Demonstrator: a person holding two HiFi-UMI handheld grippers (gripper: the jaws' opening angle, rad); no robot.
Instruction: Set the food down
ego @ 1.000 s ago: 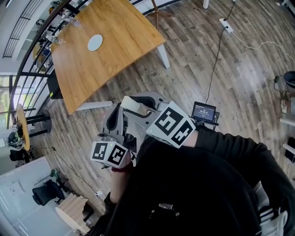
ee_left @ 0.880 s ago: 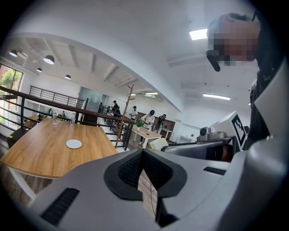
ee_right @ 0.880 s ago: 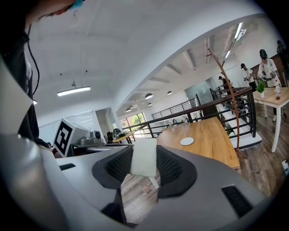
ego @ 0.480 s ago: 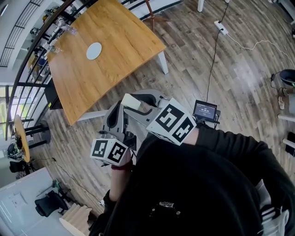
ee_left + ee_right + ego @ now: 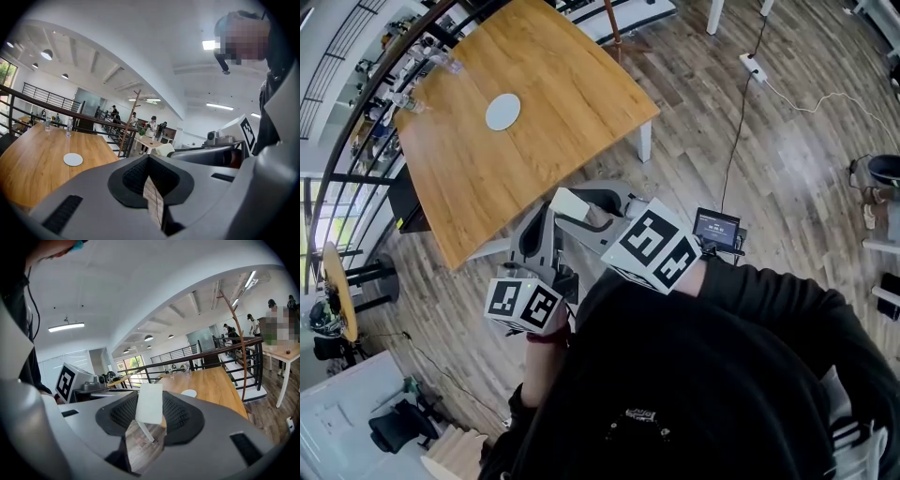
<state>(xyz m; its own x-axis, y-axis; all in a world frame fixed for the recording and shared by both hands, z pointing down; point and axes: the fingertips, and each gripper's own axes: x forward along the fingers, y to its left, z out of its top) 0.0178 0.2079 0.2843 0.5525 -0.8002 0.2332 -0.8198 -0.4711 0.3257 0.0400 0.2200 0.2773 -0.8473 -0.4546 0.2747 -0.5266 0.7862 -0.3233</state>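
Note:
A pale rectangular food block (image 5: 150,403) sits clamped between the dark pads of my right gripper (image 5: 149,412). In the head view the same block (image 5: 567,202) sticks out of the right gripper (image 5: 574,208), held close to the person's chest above the wooden floor. My left gripper (image 5: 539,230) hangs beside it, lower left. Its jaws (image 5: 149,176) are shut, with only a thin slit of floor showing and nothing in them. A small white plate (image 5: 502,112) lies on the wooden table (image 5: 553,66) ahead, also seen as the plate (image 5: 73,159) and the plate (image 5: 189,393).
Water bottles (image 5: 431,58) stand at the table's far edge by a black railing (image 5: 356,122). A power strip with its cable (image 5: 752,64) lies on the floor at right. A small screen device (image 5: 716,228) sits by the right arm. People stand at a distant table (image 5: 152,136).
The table and plate have shifted slightly right and nearer in the head view. Both grippers keep their pose, and the block stays held in the right one.

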